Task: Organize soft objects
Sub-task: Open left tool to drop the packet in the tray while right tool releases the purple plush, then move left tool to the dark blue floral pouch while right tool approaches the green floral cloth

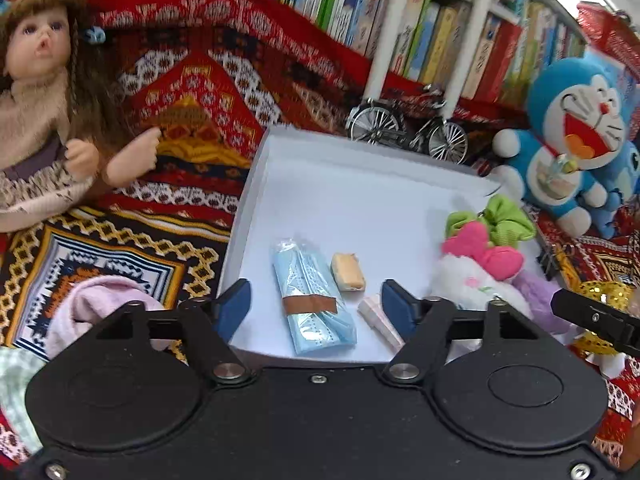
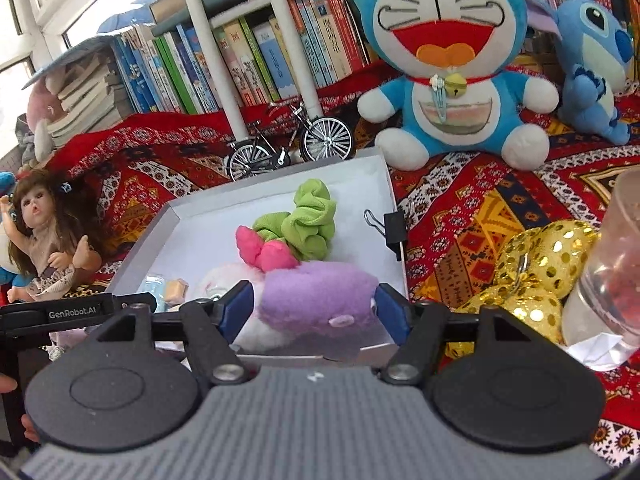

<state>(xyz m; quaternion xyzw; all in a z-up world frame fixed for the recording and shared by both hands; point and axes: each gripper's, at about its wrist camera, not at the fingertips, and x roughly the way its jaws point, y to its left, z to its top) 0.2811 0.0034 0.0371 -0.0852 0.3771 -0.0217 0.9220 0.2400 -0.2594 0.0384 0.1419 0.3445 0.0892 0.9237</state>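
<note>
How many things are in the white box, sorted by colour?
In the white box, as far as both views show:
Blue: 1, the face mask pack
Tan: 1, the small sponge block
Green: 1, the scrunchie
White with a pink bow: 1, the fluffy plush
Purple: 1, the plush piece
Pale pink: 1, the small packet
Total: 6

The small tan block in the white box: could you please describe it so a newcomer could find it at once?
Start at the shallow white box on the red patterned blanket. On its near floor lies a rolled blue face mask bound with brown tape. The tan block sits just right of it, the only small, squarish, sponge-like piece there.
</note>
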